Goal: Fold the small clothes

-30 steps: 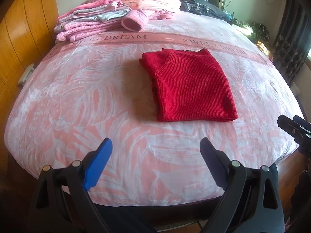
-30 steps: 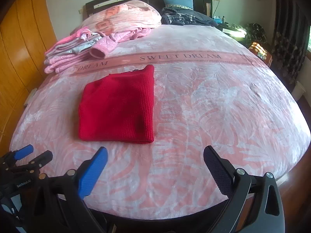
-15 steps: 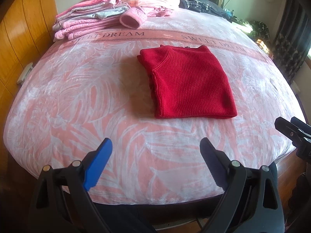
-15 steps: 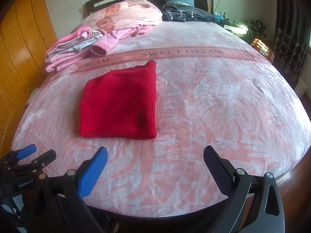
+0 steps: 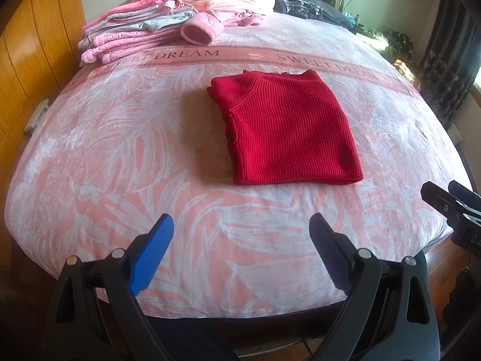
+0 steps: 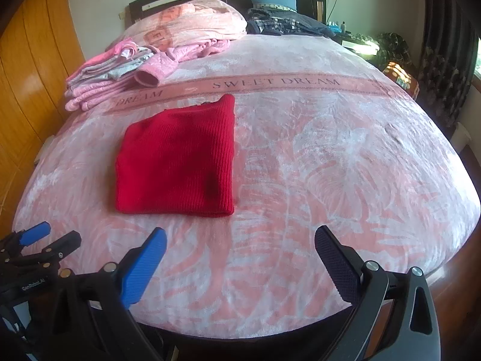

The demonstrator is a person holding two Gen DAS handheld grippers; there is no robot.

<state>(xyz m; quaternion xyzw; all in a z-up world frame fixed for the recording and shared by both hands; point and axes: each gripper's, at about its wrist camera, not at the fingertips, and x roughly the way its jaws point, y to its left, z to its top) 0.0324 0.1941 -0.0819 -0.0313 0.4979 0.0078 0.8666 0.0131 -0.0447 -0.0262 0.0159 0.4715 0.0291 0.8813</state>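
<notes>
Both jaws stand wide apart and empty, left gripper and right gripper held near the bed edge. Sweater lies folded mid-bed, apparently finished, clear of the pink pile.

A folded red ribbed-knit sweater is laid flat at frame centre on the pink leaf-patterned blanket. A stack of folded pink and grey clothes is seen upper left, behind it. Dark crumpled clothing is piled top centre, by the headboard.
</notes>
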